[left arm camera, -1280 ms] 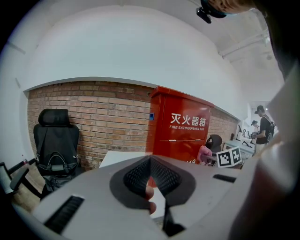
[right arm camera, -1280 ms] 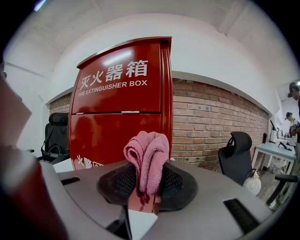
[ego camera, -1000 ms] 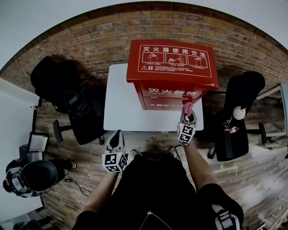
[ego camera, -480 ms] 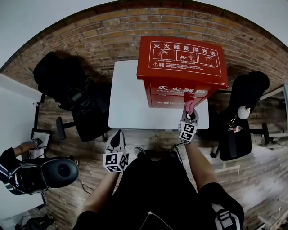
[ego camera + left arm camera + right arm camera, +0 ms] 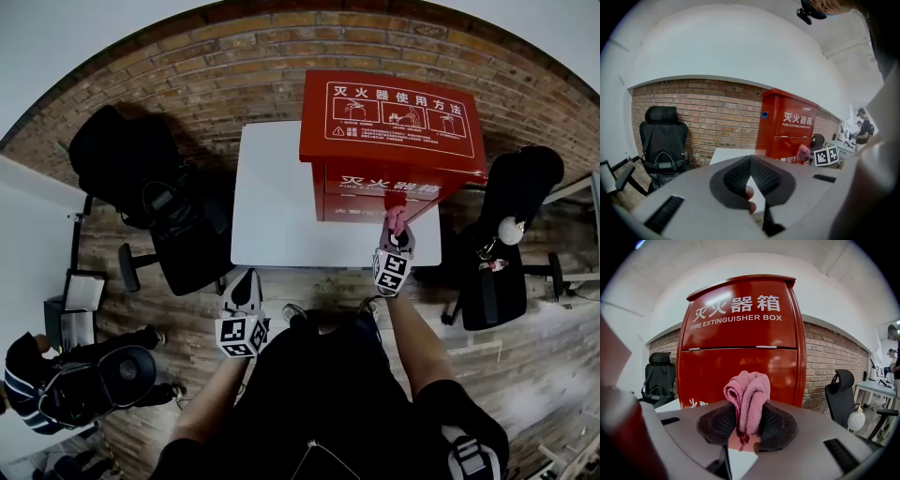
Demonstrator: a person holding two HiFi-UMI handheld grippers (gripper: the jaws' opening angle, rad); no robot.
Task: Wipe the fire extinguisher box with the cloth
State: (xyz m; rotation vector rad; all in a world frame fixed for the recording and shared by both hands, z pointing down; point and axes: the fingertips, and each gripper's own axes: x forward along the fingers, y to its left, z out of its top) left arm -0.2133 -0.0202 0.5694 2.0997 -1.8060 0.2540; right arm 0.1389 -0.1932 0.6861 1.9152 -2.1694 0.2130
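Observation:
The red fire extinguisher box (image 5: 394,141) stands on the right part of a white table (image 5: 277,202) against a brick wall. My right gripper (image 5: 397,231) is shut on a bunched pink cloth (image 5: 395,218), held up at the lower right of the box's front. In the right gripper view the cloth (image 5: 746,399) sticks up between the pads just before the red front (image 5: 740,348); whether it touches, I cannot tell. My left gripper (image 5: 247,278) hangs below the table's near edge, shut and empty, its pads meeting at the tips (image 5: 750,158). The box (image 5: 787,129) shows there to the right.
A black office chair with a bag (image 5: 178,225) stands left of the table. Another black chair (image 5: 502,244) is close on the right. A brick wall (image 5: 234,66) runs behind. A person (image 5: 75,384) crouches on the wooden floor at the lower left.
The head view has shifted, so the box and table sit further right and lower. My right gripper stays at the box's lower front with the cloth. The person at lower left has moved.

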